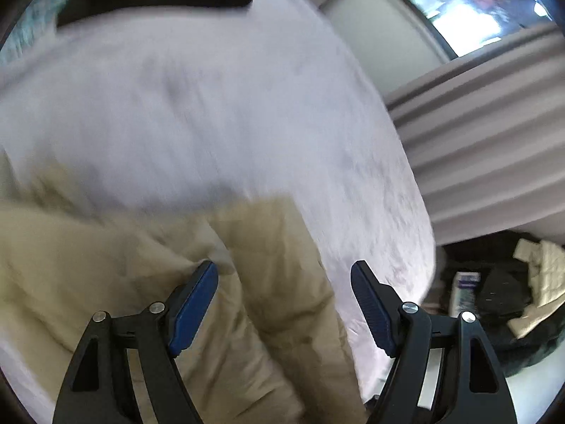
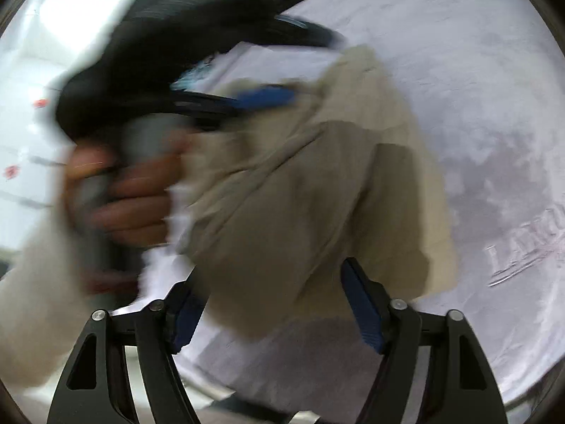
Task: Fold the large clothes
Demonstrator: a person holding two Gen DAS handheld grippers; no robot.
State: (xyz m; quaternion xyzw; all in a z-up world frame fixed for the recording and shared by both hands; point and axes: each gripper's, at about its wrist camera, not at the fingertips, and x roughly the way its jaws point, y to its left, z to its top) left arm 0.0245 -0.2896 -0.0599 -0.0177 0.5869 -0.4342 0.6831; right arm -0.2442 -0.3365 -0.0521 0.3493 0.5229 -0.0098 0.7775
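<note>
One beige garment (image 1: 116,275) lies crumpled on one white sheet (image 1: 219,106) that covers the supporting surface; whether that surface is a bed or a worktop cannot be told. In the left wrist view the garment fills the lower left and centre, and the sheet extends beyond it to the top and right.

Left claw (image 1: 284,304): two black fingers, each with one blue pad, stand wide apart. Its jaws are released. The beige cloth lies below and between them, and neither pad presses on it. The tip of the left pad sits at a fold of the cloth; contact there cannot be confirmed because of blur.

Right claw (image 2: 272,307): two black fingers with blue pads, also spread and released. A bunched edge of the garment (image 2: 317,190) lies between and beyond the jaws; the left pad is partly hidden behind the cloth, and no grip is visible.

In the right wrist view one hand (image 2: 127,194) holds the handle of the left claw, whose blue pad (image 2: 268,97) reaches over the far part of the garment. One light sleeve (image 2: 39,311) shows below the hand. The sheet carries one printed word at its right edge, not legible.

Background, left wrist view: one window (image 1: 473,3), one pleated curtain (image 1: 487,130), and one dark pile of items (image 1: 505,300) on the floor.
</note>
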